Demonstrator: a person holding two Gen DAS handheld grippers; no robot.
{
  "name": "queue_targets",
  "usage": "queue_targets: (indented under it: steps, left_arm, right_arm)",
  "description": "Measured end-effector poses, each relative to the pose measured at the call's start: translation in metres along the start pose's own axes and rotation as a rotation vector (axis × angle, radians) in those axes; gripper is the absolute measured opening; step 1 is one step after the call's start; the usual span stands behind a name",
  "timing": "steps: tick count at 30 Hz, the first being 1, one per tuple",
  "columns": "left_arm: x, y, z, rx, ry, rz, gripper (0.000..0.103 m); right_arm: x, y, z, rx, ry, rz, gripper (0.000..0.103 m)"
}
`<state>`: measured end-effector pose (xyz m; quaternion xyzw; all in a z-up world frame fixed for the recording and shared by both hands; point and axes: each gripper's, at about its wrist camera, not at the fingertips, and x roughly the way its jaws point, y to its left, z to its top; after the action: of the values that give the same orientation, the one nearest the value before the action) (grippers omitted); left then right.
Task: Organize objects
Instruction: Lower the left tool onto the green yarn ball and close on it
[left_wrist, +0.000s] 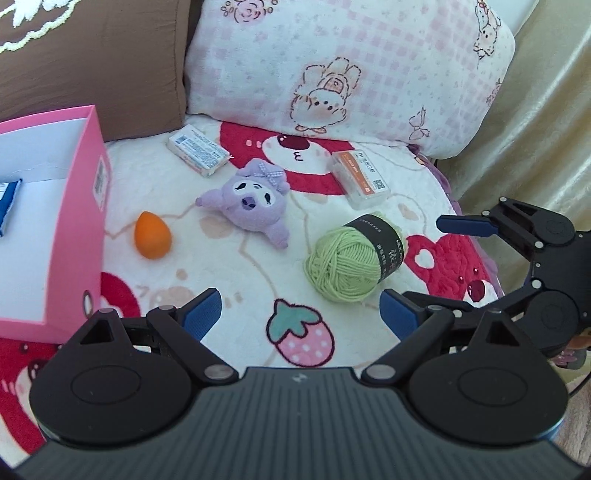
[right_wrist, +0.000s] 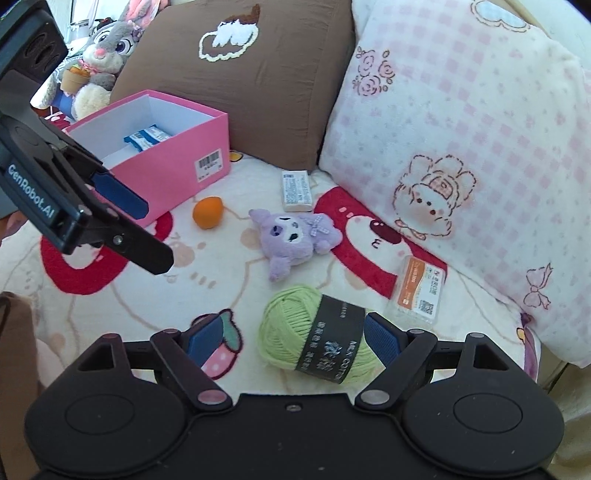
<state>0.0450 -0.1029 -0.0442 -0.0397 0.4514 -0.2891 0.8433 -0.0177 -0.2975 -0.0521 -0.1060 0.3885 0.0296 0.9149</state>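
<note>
Ball of green yarn (right_wrist: 314, 332): lies on the cartoon-print blanket (right_wrist: 129, 295), at the mouth of the right gripper (right_wrist: 293, 341), whose jaws stand wide apart with nothing pressed between them. Likely light, soft and springy; the dark paper band (right_wrist: 332, 339) round its middle looks the firmest place to close on (loose strands could snag or pull out if pinched at the edge).

Left gripper (left_wrist: 301, 315): jaws also spread, empty, above a strawberry motif on the blanket.

Beyond the yarn: purple plush toy (right_wrist: 295, 236), soft and easy to squeeze; orange egg-shaped sponge (right_wrist: 208, 212), probably light and apt to roll; clear case with orange label (right_wrist: 417, 291), stiff and possibly slippery; white wrapped packet (right_wrist: 297, 190).

Pink box (right_wrist: 173, 173), open-topped, already holding a blue-and-white packet (right_wrist: 147, 137), the likely destination.

Not made out: print on the labels; the rest of the box's floor, hidden by its near wall; the box's left side, cut off in the left wrist view.
</note>
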Motion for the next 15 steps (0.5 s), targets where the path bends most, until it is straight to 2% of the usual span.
queue_targets:
  steps: [6, 10, 15]
  left_arm:
    - [0.02, -0.004, 0.0, 0.005, -0.051, -0.039, 0.093]
    - [0.038, -0.007, 0.005, -0.009, -0.027, -0.053, 0.093]
    - [0.057, -0.009, 0.011, -0.01, -0.037, -0.087, 0.091]
  right_arm:
    - [0.022, -0.016, -0.01, 0.074, -0.015, 0.0, 0.086]
    - [0.038, -0.019, -0.019, 0.072, -0.013, -0.042, 0.087]
    - [0.049, -0.022, -0.03, 0.065, -0.021, -0.031, 0.087]
